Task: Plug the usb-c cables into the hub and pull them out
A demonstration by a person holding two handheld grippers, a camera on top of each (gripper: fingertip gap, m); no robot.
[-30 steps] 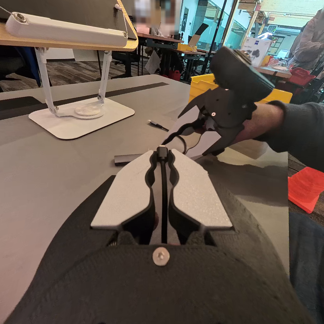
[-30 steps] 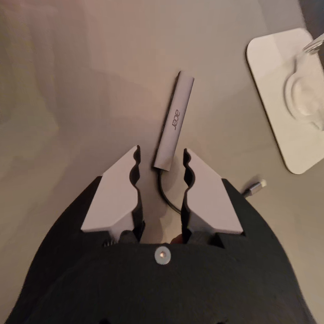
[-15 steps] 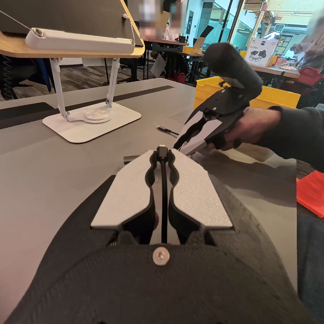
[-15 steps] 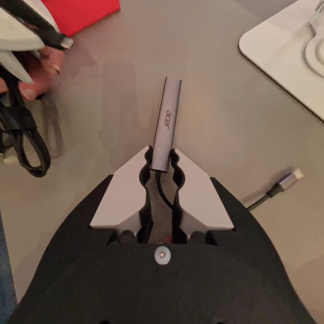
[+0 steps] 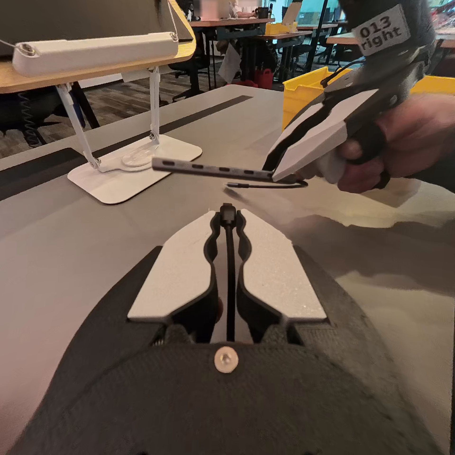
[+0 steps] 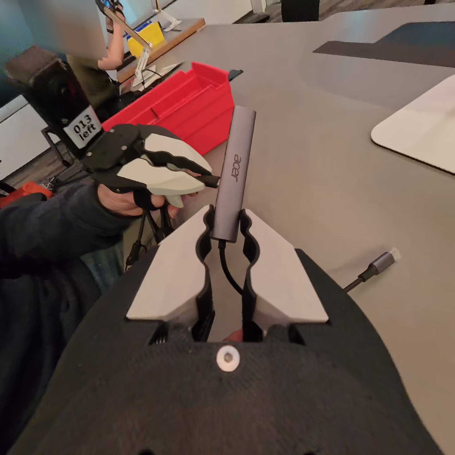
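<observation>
My right gripper (image 6: 225, 211) is shut on the near end of a slim grey hub (image 6: 236, 170) and holds it lifted off the grey table. In the left wrist view the hub (image 5: 211, 170) hangs level, its row of ports facing me, with the right gripper (image 5: 272, 172) at its right end. My left gripper (image 5: 227, 215) is shut on a black usb-c cable (image 5: 230, 266), plug at the fingertips. In the right wrist view the left gripper (image 6: 208, 179) holds the plug tip right beside the hub's left side. The hub's own cable plug (image 6: 380, 264) lies on the table.
A white stand base (image 5: 133, 172) sits on the table (image 5: 73, 246) at the left, with a raised wooden shelf above. A red bin (image 6: 179, 103) stands beyond the left gripper. A yellow bin (image 5: 302, 96) is behind the right gripper. People sit at desks far off. One gripper's finger ends stand about 5 centimeters off the other's.
My right gripper closed on the hub and lifted it off the table. The hub and the plug in my left gripper have come close together.
</observation>
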